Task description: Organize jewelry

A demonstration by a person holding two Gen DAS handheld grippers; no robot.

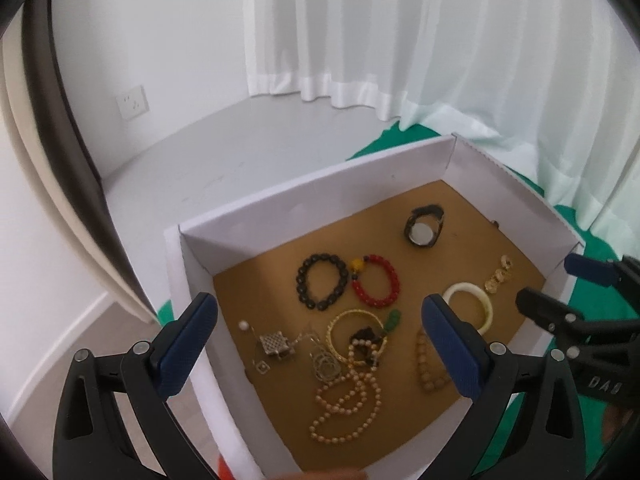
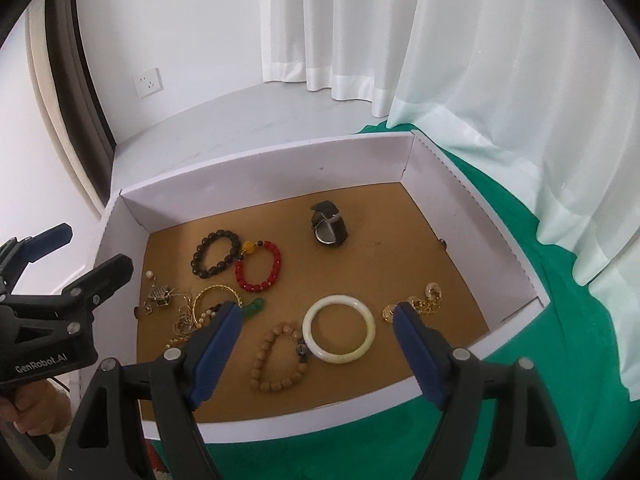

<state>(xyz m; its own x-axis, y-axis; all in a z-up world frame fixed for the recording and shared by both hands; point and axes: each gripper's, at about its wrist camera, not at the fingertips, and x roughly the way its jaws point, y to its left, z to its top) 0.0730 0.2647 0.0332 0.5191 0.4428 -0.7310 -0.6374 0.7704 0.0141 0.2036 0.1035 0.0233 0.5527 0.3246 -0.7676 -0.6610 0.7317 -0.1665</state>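
Both grippers hover above the white box (image 2: 256, 168), and neither carries anything — the left gripper (image 1: 320, 344) has its jaws spread wide over the near-left corner, the right gripper (image 2: 318, 348) just as wide over the near edge. All the jewelry lies on the brown floor of the box: the black bead bracelet (image 2: 218, 254) touching the red bead bracelet (image 2: 259, 268) at its yellow bead, the watch (image 2: 329, 223) alone toward the back, the white bangle (image 2: 339, 329) right beside the tan bead bracelet (image 2: 280, 360), gold earrings (image 2: 420, 304) near the right wall. The trouble spot is the tangle on the left, where the pearl necklace (image 1: 346, 404), gold bangle (image 1: 354, 332) and thin chains (image 1: 320, 360) overlap. Pinch one there and it likely drags its neighbours up with it — a chain could snag or drop mid-lift. The bangle looks smooth and hard; a shallow grip may let it squirt free.
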